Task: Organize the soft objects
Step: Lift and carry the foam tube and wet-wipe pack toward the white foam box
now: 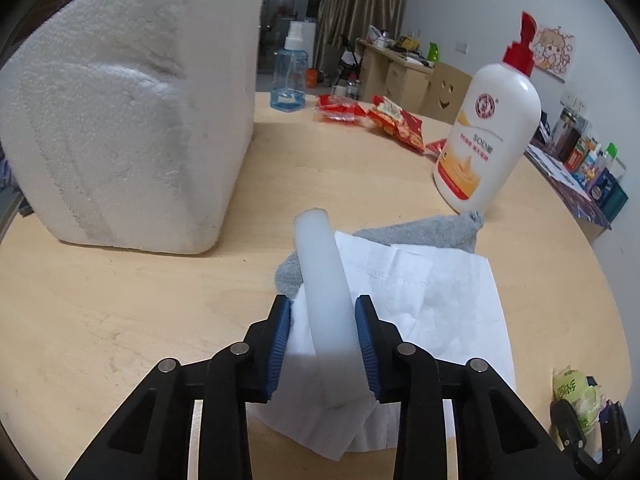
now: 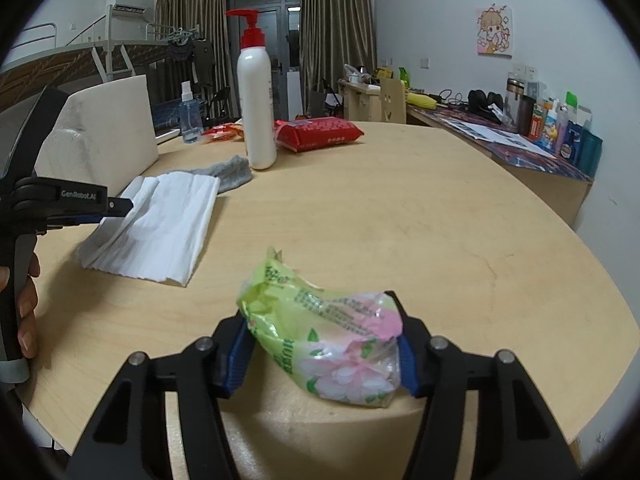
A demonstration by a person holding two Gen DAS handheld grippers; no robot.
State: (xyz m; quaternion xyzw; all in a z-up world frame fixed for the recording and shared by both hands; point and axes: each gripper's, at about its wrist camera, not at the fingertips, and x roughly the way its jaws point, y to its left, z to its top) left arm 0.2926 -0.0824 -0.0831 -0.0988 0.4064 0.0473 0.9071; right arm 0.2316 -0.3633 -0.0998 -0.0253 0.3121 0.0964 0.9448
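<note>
White foam stick (image 1: 324, 304) sits clamped in my left gripper (image 1: 322, 344) above the tissues (image 1: 440, 300); my right gripper (image 2: 320, 354) squeezes the crinkly tissue pack (image 2: 324, 344), light, squashy, best pinched mid-body.

White foam rod (image 1: 326, 304) (held upright) over tissues (image 1: 432, 312), sock (image 1: 440, 230).

Matt pale wood table (image 1: 120, 320), rough white foam block (image 1: 132, 112), crinkly glossy plastic packet (image 2: 324, 344), soft white paper tissue (image 1: 432, 304), grey knit sock (image 1: 440, 232), glossy plastic bottle (image 1: 488, 140)
</note>
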